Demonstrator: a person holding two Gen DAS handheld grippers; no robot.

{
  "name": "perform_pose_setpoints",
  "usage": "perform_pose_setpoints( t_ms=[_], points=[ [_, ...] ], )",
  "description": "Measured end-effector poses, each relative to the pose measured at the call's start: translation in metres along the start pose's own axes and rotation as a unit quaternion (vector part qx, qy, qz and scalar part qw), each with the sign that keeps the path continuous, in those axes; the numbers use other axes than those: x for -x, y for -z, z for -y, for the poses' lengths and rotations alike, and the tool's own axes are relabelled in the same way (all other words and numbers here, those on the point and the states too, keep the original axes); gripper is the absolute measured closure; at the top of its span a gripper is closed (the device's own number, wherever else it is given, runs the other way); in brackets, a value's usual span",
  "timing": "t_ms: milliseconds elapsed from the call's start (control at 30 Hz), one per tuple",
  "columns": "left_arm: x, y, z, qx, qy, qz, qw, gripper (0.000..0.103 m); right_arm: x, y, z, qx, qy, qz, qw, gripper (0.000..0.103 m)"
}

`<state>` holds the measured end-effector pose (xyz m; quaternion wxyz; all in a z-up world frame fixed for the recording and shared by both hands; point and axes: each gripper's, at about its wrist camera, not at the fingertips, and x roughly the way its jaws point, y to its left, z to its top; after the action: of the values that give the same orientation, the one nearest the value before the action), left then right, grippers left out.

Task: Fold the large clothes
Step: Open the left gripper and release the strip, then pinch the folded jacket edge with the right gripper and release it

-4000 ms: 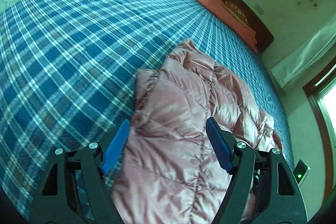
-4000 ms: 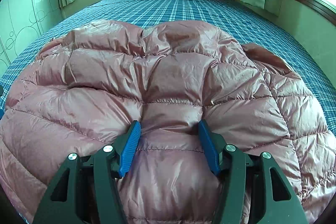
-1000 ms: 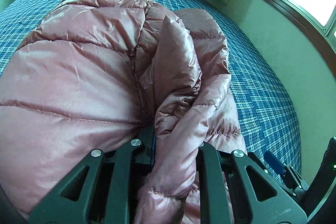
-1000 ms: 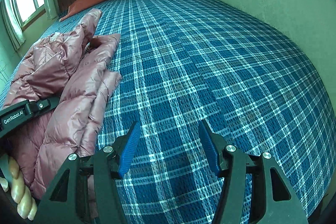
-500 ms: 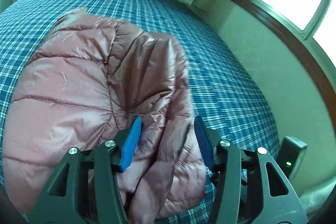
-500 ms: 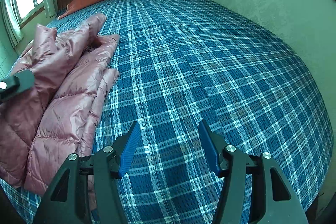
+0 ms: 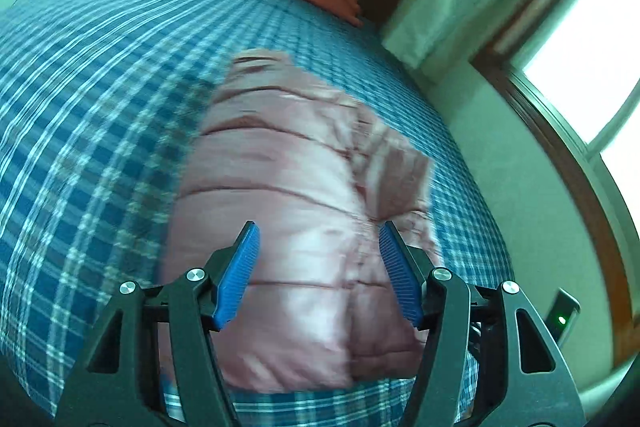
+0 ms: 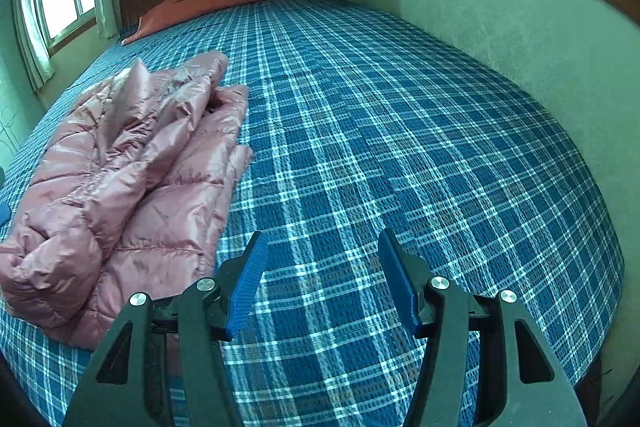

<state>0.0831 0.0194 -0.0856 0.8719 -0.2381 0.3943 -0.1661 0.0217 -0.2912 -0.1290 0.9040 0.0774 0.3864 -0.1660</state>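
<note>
Released a moment ago, the pink down jacket (image 7: 304,211) now lies folded near the bed's (image 8: 400,115) edge, and the left tool (image 7: 318,275), whose jaws have just been opening, hangs above it with nothing between its blue pads. Slippery, puffy fabric may spring the fold open, since the upper layer sits loosely with one stiff flap poking up. Right tool (image 8: 320,277) hovers about half open over bare plaid cover, well apart from the jacket, holding and touching nothing.
</note>
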Motion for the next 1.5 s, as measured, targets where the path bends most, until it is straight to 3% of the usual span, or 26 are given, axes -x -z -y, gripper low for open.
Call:
perform_pose_setpoints(
  t_ms=[167, 333, 433, 633, 800, 833, 867, 933, 1000, 1100, 1133, 1200, 1233, 1267, 1500],
  points=[
    [-0.002, -0.004, -0.061, 0.081, -0.008, 0.003, 0.9967, 0.037, 0.01, -0.013, -0.016, -0.017, -0.037, 0.007, 0.999, 0.046],
    [-0.005, 0.007, -0.094, 0.157, 0.035, -0.013, 0.9869, 0.036, 0.021, -0.022, -0.034, -0.057, -0.105, 0.005, 0.993, 0.045],
    [0.0, 0.013, -0.1, 0.173, 0.05, -0.004, 0.9836, 0.033, 0.026, -0.02, -0.043, -0.088, -0.152, 0.003, 0.985, 0.033],
    [0.006, 0.032, -0.106, 0.206, 0.077, 0.008, 0.9754, 0.028, 0.015, -0.008, -0.067, -0.116, -0.22, -0.034, 0.968, 0.032],
    [-0.002, 0.034, -0.099, 0.201, 0.085, -0.006, 0.9759, 0.028, 0.002, 0.002, -0.083, -0.114, -0.233, -0.057, 0.964, 0.032],
    [-0.003, 0.033, -0.098, 0.196, 0.083, -0.006, 0.977, 0.028, 0.0, 0.002, -0.083, -0.111, -0.237, -0.063, 0.963, 0.034],
    [-0.002, 0.033, -0.096, 0.193, 0.083, -0.005, 0.9777, 0.028, 0.0, 0.002, -0.081, -0.107, -0.241, -0.065, 0.962, 0.052],
    [-0.001, 0.033, -0.096, 0.191, 0.084, -0.006, 0.9779, 0.028, -0.002, 0.002, -0.077, -0.103, -0.242, -0.073, 0.962, 0.072],
    [-0.001, 0.033, -0.096, 0.186, 0.086, -0.007, 0.9787, 0.028, -0.007, 0.004, -0.068, -0.119, -0.244, -0.084, 0.959, 0.075],
    [0.0, 0.033, -0.096, 0.173, 0.083, -0.002, 0.9814, 0.028, -0.01, 0.005, -0.057, -0.152, -0.281, -0.097, 0.943, 0.075],
    [0.0, 0.033, -0.096, 0.172, 0.083, -0.002, 0.9817, 0.028, -0.009, 0.004, -0.055, -0.162, -0.289, -0.095, 0.939, 0.074],
    [-0.001, 0.033, -0.096, 0.174, 0.084, -0.001, 0.9812, 0.028, -0.007, 0.002, -0.052, -0.18, -0.297, -0.091, 0.933, 0.061],
    [-0.001, 0.032, -0.096, 0.174, 0.084, -0.001, 0.9812, 0.028, -0.004, 0.001, -0.052, -0.185, -0.299, -0.084, 0.932, 0.046],
    [-0.002, 0.032, -0.096, 0.172, 0.084, -0.001, 0.9815, 0.028, -0.002, -0.001, -0.053, -0.185, -0.301, -0.076, 0.932, 0.037],
    [-0.006, 0.032, -0.096, 0.17, 0.083, -0.004, 0.9819, 0.027, -0.005, -0.002, -0.068, -0.166, -0.303, -0.085, 0.935, 0.037]
  ],
)
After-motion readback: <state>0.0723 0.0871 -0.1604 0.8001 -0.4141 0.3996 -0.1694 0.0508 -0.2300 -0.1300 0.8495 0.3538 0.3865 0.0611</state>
